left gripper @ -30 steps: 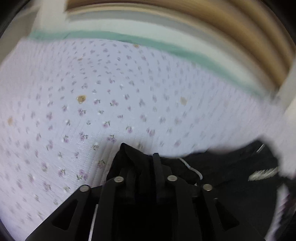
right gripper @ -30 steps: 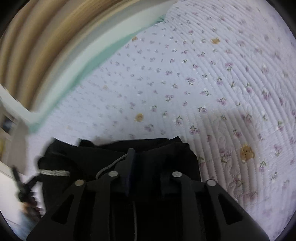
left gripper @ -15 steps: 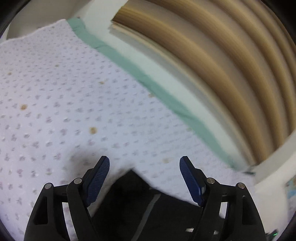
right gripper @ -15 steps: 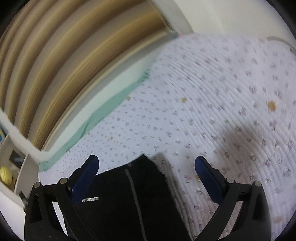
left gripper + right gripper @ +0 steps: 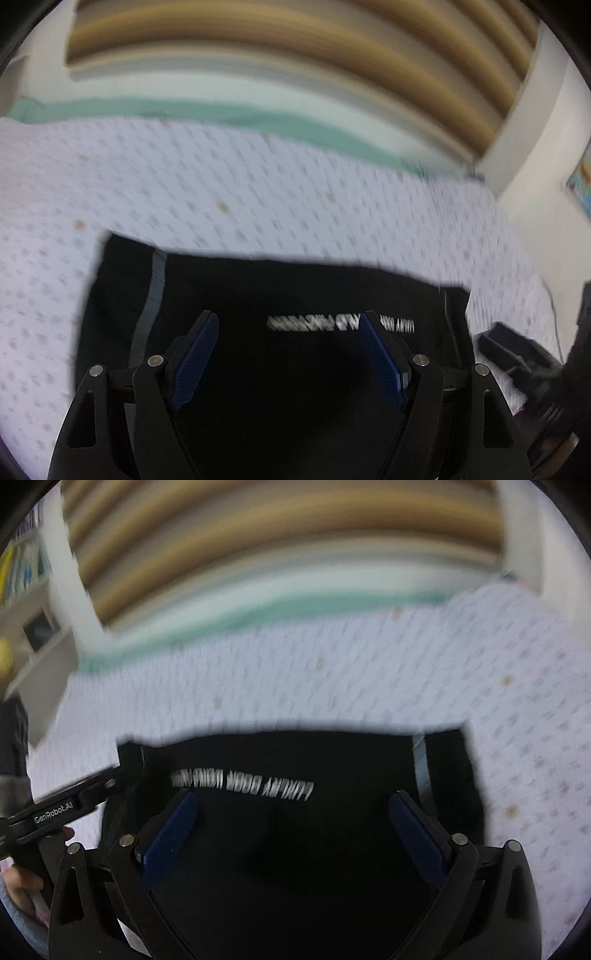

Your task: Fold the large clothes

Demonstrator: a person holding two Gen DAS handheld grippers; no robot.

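Lying flat on the bed [image 5: 258, 192], the black garment [image 5: 295, 288] looks folded into a neat rectangle; left hand-held gripper [image 5: 288, 325] and right hand-held gripper [image 5: 295, 805] both gape wide, empty.

- black garment [image 5: 295, 288] lies flat on the bed, folded into a roughly rectangular shape, far edge pretty straight
- white lettering [image 5: 242, 781] printed in one line across it, too blurry to read fully
- thin grey stripe [image 5: 147, 314] runs front to back near one side edge
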